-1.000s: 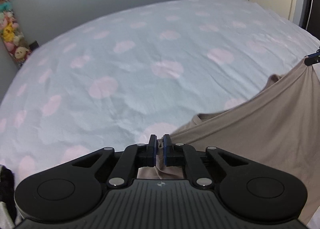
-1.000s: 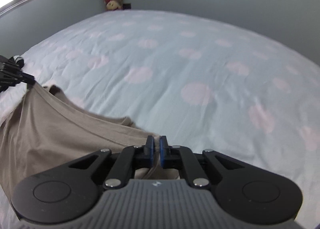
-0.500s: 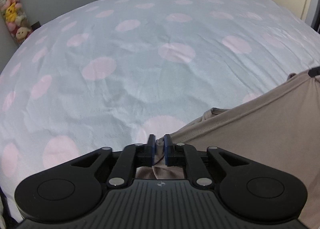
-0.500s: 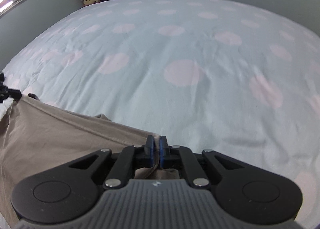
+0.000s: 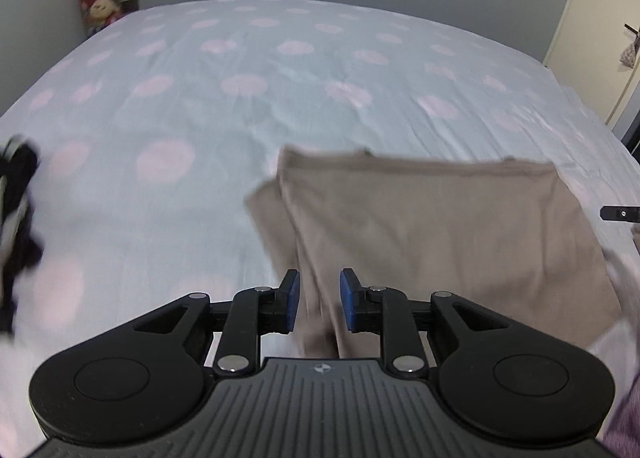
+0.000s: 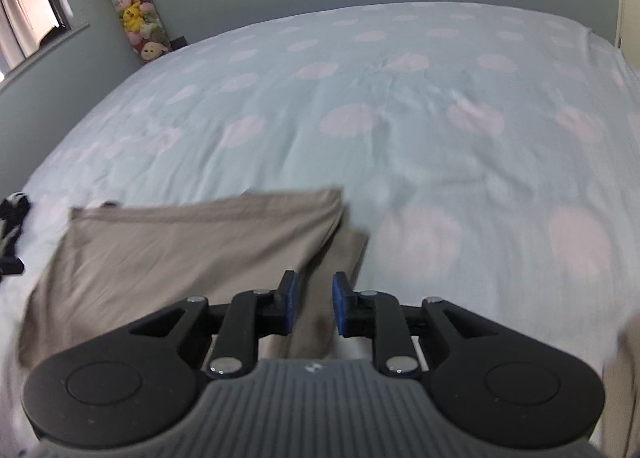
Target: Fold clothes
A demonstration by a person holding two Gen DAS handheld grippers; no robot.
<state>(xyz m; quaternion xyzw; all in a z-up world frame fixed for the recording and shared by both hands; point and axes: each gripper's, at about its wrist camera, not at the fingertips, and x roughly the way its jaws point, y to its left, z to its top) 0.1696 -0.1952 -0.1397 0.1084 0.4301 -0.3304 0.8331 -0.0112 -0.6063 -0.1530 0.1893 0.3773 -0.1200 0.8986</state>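
A beige garment (image 5: 440,226) lies flat on the bed, folded over, its far edge straight; it also shows in the right wrist view (image 6: 180,242). My left gripper (image 5: 319,296) is open over the garment's near left corner, and cloth runs between its blue pads without being pinched. My right gripper (image 6: 313,294) is open over the near right corner, cloth between the pads too. The tip of the right gripper shows at the right edge of the left wrist view (image 5: 620,213).
The bed has a pale blue sheet with pink dots (image 5: 240,106). A black and white garment (image 5: 16,218) lies at the bed's left edge, also in the right wrist view (image 6: 12,218). Plush toys (image 6: 132,18) hang in the far corner. A door (image 5: 592,38) stands at right.
Both grippers were shut on the beige garment, holding it stretched and lifted. Now both are open, and the garment lies folded on the bed. Both views are tilted up and back.
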